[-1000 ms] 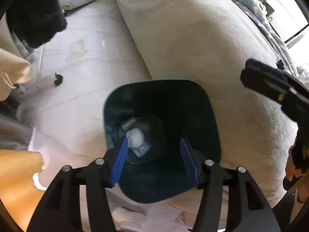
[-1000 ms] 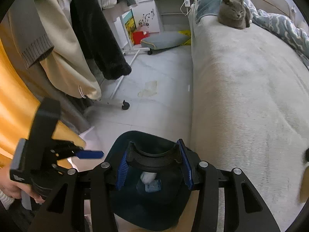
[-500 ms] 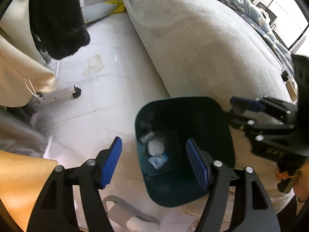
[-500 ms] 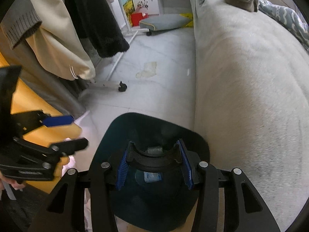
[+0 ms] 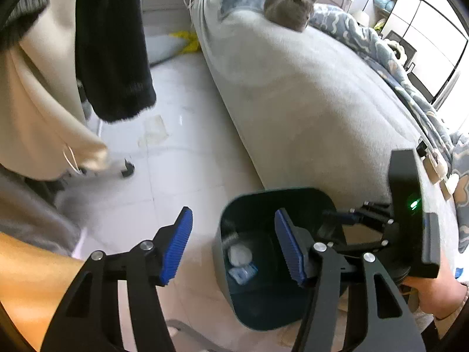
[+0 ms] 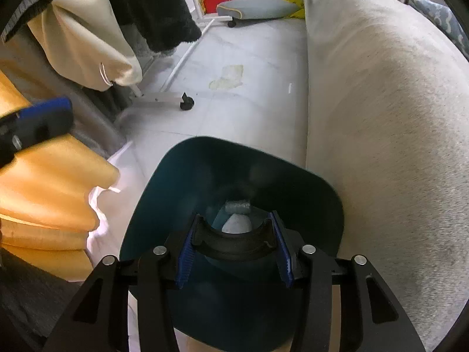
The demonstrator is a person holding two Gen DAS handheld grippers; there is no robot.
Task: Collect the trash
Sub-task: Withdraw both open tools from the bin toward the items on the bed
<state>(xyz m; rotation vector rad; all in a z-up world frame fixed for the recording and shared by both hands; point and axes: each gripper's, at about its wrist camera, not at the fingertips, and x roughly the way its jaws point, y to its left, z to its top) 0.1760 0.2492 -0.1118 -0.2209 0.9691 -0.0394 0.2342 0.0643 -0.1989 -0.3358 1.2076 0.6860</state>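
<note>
- Right claw (image 6: 233,250) grips a black ring-shaped piece (image 6: 234,242), its blue pads pressed on the two sides of the piece; what the piece is cannot be told.
- It hangs over the open mouth of the teal bin (image 6: 328,205) and points steeply down into it, so the drop, as it looks, is straight below: the bin's floor shows through and past the ring.
- On that floor lie a white wad (image 6: 237,224) and a clear wrapper (image 5: 241,272), so some trash is already collected.
- The ring's broad side lies across the claw, well within the bin's rim on every side, so it should fall clear if let go here.
- Left claw (image 5: 233,248) is half open and empty; its jaws have just been closing, with nothing between them.
- It stands over the bin's edge on the floor side, with one pad above the floor (image 5: 190,158) and the other above the bin.
- The bin stands on the floor close against the side of the bed (image 5: 307,94).
- The right claw is the one placed for the drop; the left holds nothing to add.
</note>
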